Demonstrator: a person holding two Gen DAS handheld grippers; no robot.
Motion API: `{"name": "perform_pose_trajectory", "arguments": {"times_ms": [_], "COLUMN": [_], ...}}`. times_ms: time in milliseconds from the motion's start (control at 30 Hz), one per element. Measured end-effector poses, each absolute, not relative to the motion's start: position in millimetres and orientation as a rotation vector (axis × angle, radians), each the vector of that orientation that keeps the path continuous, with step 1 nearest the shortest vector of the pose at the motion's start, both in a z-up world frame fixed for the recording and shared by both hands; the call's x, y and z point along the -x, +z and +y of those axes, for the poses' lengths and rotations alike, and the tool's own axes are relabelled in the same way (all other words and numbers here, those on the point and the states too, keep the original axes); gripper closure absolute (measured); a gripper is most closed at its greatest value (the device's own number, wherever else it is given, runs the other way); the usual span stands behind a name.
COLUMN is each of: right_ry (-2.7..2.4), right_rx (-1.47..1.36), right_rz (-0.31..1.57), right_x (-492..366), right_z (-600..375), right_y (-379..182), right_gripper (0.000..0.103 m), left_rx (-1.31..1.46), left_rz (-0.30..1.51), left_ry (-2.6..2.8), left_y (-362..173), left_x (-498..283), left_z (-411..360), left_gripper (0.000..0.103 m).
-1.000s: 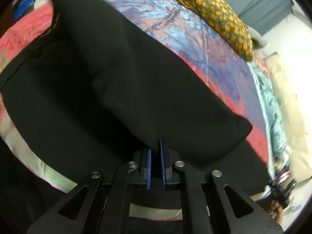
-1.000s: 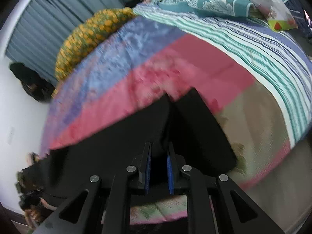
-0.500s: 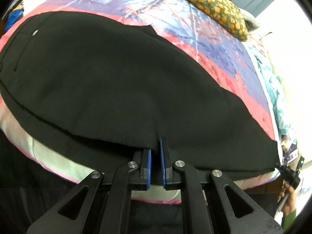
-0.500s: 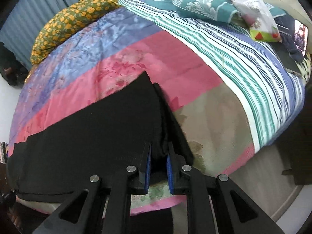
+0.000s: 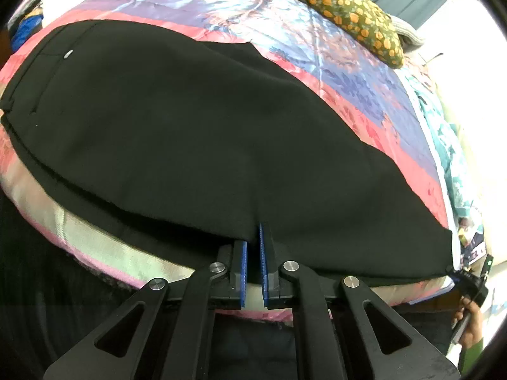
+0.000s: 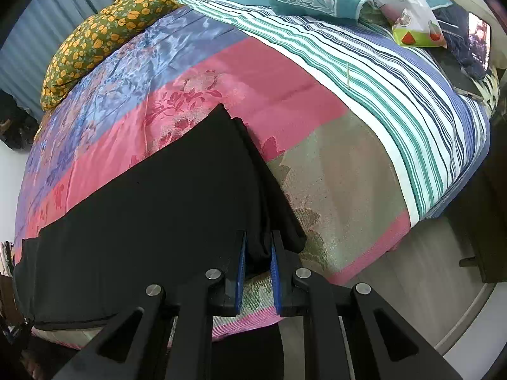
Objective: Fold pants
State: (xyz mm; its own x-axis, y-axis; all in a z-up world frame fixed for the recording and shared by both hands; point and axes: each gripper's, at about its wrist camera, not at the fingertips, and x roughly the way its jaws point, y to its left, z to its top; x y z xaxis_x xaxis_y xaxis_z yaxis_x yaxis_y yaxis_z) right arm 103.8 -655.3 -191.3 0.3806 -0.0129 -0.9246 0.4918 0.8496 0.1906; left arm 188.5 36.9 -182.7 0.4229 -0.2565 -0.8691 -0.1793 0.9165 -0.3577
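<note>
pants: black pants [image 5: 221, 133] spread flat on the bed, filling the middle of the left wrist view; one leg laid over the other, waistband end at left of frame with a small pale button [image 5: 68, 53]; in the right wrist view the pants [image 6: 152, 209] run from centre to lower left, hem end stacked at centre
left hand-held gripper: left hand-held gripper [image 5: 253, 247] at bottom centre, blue pads nearly together, pinching the near edge of the pants fabric
right hand-held gripper: right hand-held gripper [image 6: 256, 253] at bottom centre, jaws narrow, clamped on a bunched fold of the pants at the hem end
bed: bed cover [image 6: 279, 76] in pink, purple-blue and pale green floral panels, pants lying on the pink band near the front edge
striped sheet: green, white and blue striped sheet [image 6: 396, 88] at right of the right wrist view, apart from the pants
pillow: mustard spotted pillow [image 5: 332, 6] at top right in the left wrist view, well apart from the pants
snack bag: white snack bag [image 6: 408, 9] at upper right, on the far side of the bed
phone: lit phone [image 6: 480, 44] at far right edge
person: a hand [image 5: 469, 319] at lower right of the left wrist view, holding a dark device; cannot tell its jaw state there
</note>
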Motion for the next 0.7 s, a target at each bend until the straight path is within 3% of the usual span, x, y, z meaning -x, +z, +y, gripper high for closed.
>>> {"name": "perform_pose_trajectory", "arguments": {"times_ms": [400, 500, 533, 600, 633, 667, 700], "right_ry": [-0.361, -0.385, -0.391, -0.394, -0.409, -0.444, -0.479], "right_rx": [-0.493, -0.502, -0.512, -0.533, -0.531, -0.517, -0.489], "right_rz": [1.160, 1.153, 1.147, 1.142, 1.138, 1.108, 1.067], "right_x": [-102.2, -101.9, -100.8, -96.5, -93.8, -86.9, -79.2], "right_z": [-654.9, -652.6, -651.7, -649.2, -647.8, -645.4, -641.9], "right_y": [-197.8, -196.8, -195.6, -191.6, -189.1, -181.0, -170.2], "right_gripper": [0.089, 0.087, 0.083, 0.060, 0.031, 0.023, 0.023], "left_rx": [0.383, 0.404, 0.413, 0.407, 0.400, 0.403, 0.405], "left_rz": [1.175, 1.198, 1.206, 1.221, 1.216, 1.195, 1.163], "left_ry": [-0.046, -0.040, -0.032, 0.013, 0.031, 0.042, 0.053], "left_y": [-193.4, -195.9, -194.7, -187.4, -182.7, -174.7, -165.3], "left_x": [-179.1, -178.4, -177.6, -169.8, -163.9, -155.9, -148.4], "left_z": [36.6, 40.5, 43.0, 51.6, 56.6, 64.4, 74.0], "left_gripper": [0.099, 0.090, 0.084, 0.062, 0.049, 0.045, 0.044]}}
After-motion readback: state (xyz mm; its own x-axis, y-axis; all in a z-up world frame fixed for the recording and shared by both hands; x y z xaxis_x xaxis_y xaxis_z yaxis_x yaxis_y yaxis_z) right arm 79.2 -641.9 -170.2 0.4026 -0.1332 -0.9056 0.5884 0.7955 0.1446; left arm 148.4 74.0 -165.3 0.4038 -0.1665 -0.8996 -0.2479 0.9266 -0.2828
